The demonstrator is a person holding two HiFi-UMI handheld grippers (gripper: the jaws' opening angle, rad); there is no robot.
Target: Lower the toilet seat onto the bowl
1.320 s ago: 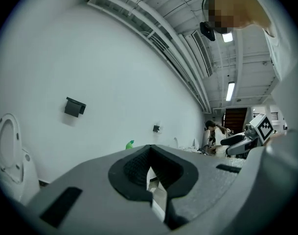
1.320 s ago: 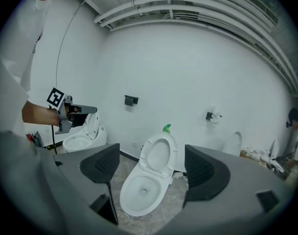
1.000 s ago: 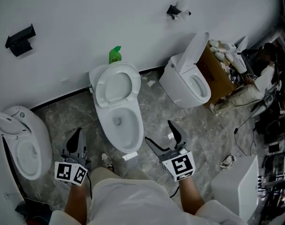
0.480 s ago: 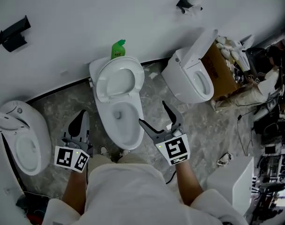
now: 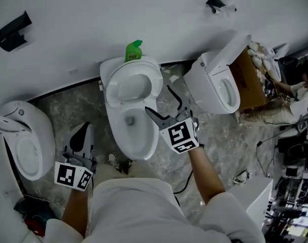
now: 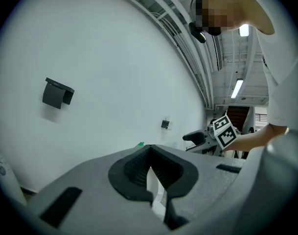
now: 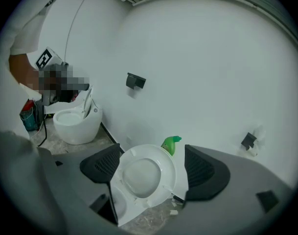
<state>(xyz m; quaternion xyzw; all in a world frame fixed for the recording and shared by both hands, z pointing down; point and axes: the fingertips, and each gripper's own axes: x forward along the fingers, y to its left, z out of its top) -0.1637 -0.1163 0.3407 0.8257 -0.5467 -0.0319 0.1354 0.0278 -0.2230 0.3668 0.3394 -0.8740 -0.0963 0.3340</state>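
By the bowl (image 5: pixel 143 147) hung the right gripper (image 5: pixel 159 101), jaws spread, empty, facing the raised toilet seat (image 5: pixel 134 84); left gripper (image 5: pixel 84 135), jaws pressed together, hung over the floor (image 5: pixel 57 110).

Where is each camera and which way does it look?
Head view: on the person's head, looking down at toilet seat, left gripper, right gripper, shirt.
Left gripper view: on that gripper, facing the wall; shut jaws show.
Right gripper view: on that gripper, facing the raised seat; open jaws show.
Head and right gripper views share the green bottle.
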